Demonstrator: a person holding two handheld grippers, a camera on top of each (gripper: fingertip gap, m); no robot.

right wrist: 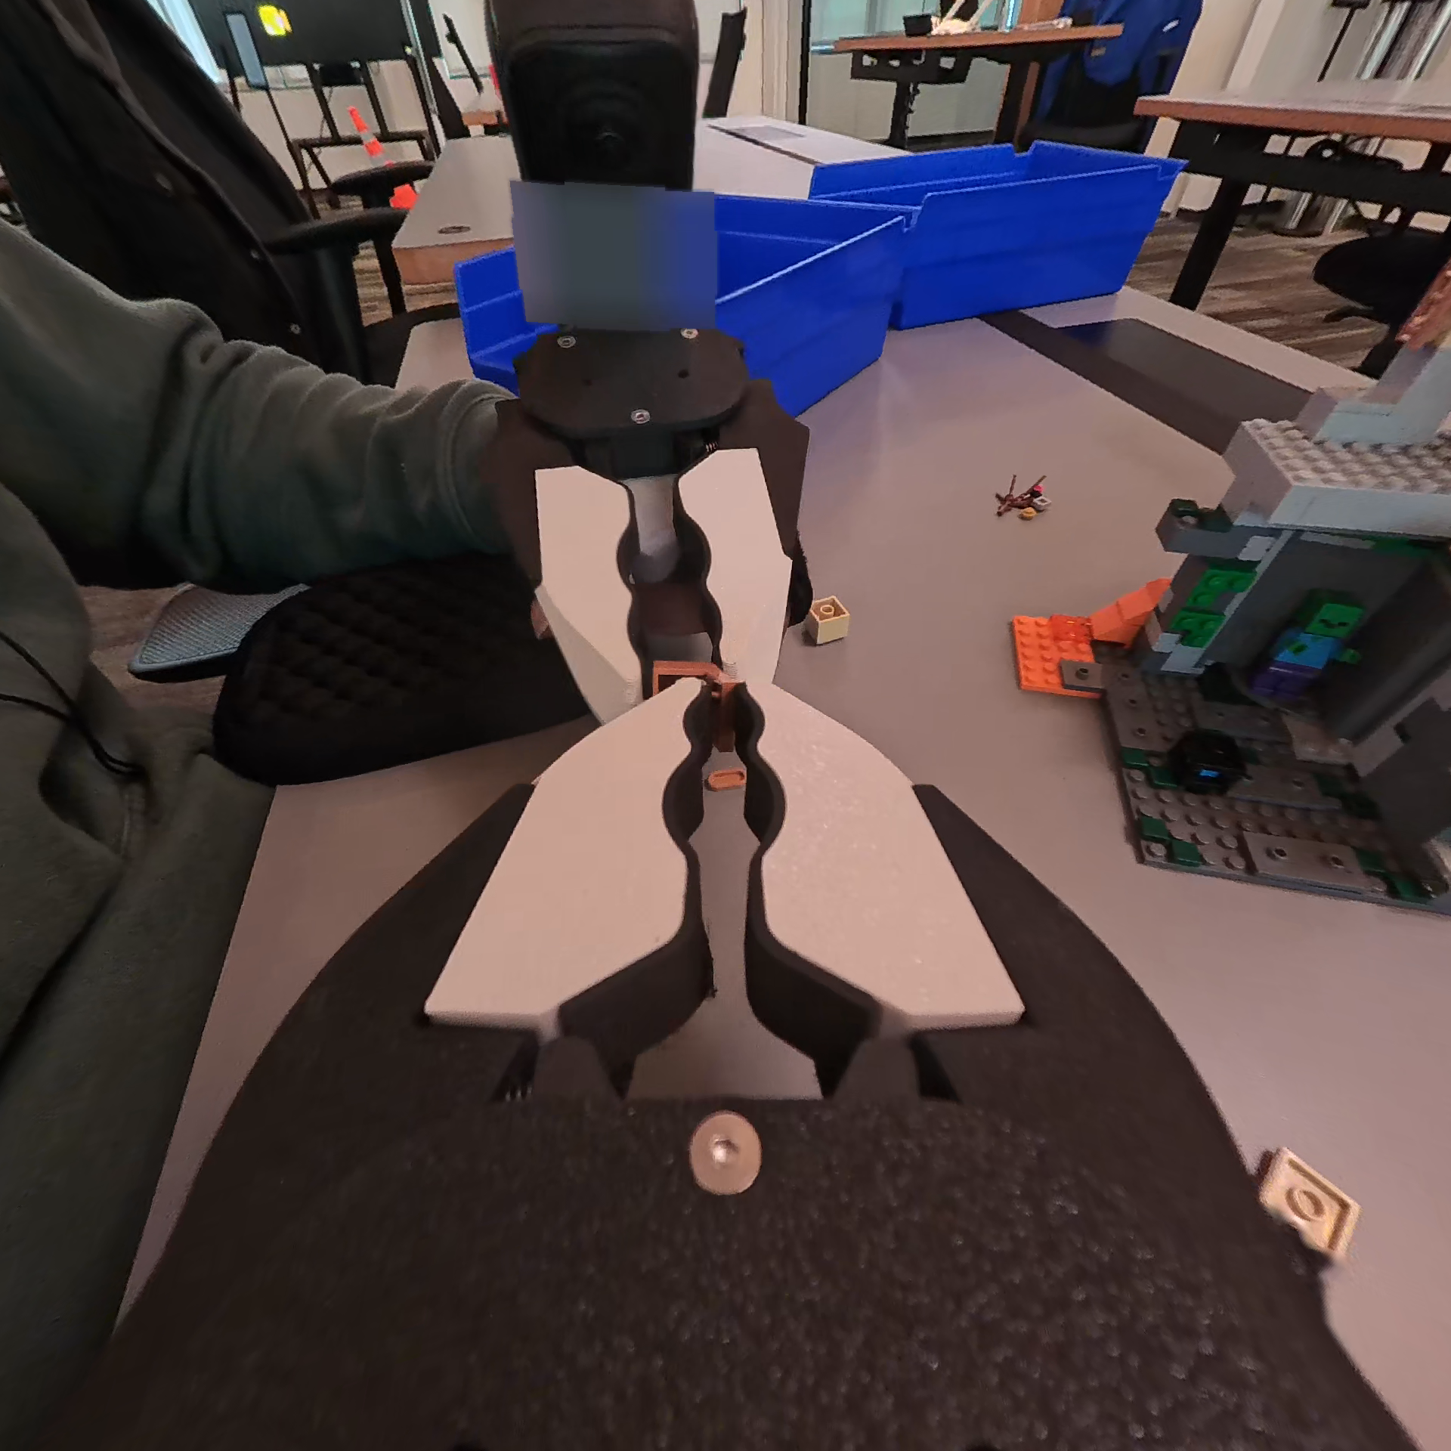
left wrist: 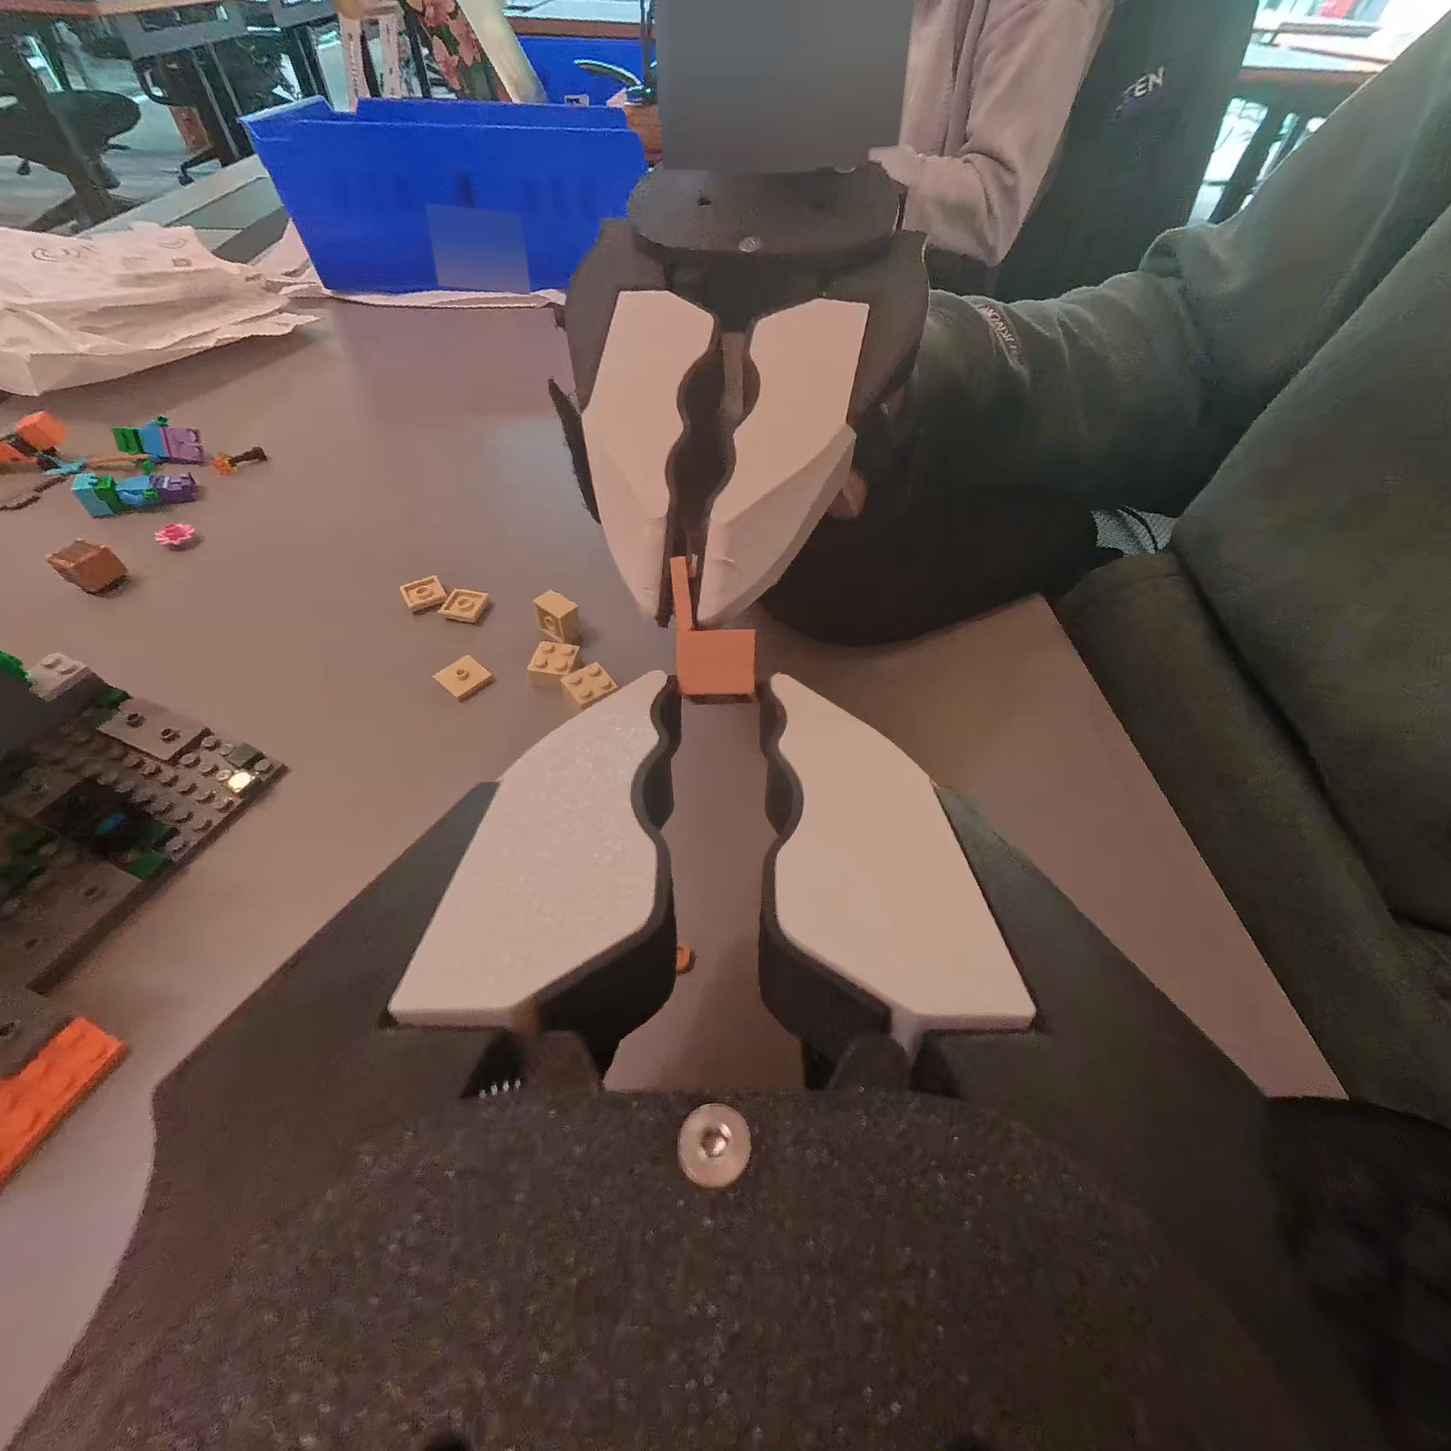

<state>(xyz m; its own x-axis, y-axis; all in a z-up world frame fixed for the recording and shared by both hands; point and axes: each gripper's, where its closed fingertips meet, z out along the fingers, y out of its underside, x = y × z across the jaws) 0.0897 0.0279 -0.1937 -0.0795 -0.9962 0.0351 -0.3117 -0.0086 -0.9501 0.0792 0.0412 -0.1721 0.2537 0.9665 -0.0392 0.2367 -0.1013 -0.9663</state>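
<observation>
The left gripper (left wrist: 716,681), its grey fingers parted by a clear gap, had its tips on either side of a small orange-brown plastic brick piece (left wrist: 714,661) held above the grey tabletop (left wrist: 377,377); whether its tips pressed the piece could not be told. Facing it tip to tip, the right gripper (right wrist: 718,691) was nearly closed, pinching a thin upright part of the same piece between its fingertips. A tiny orange-brown oval part (right wrist: 727,777) lay on the table beneath the right gripper. Just beyond the left gripper were scattered tan square plates and bricks (left wrist: 550,644), and another tan single-stud brick (right wrist: 826,620) sat beside the left gripper in the right wrist view. Farther out lay a brown brick block (left wrist: 86,564), a pink flower piece (left wrist: 176,535) and a heap of green, blue and purple brick figures (left wrist: 145,467). A grey-and-green toy-brick building (right wrist: 1288,667) on a studded baseplate, with an orange plate (right wrist: 1048,648) at its foot, stood well apart to one side. At the table's far edge stood blue plastic storage bins (right wrist: 864,259); their contents were hidden from both cameras. White crumpled paper bags (left wrist: 126,298) lay beside one bin. A person's green fleece sleeve (left wrist: 1138,369) reached in behind the right gripper.
</observation>
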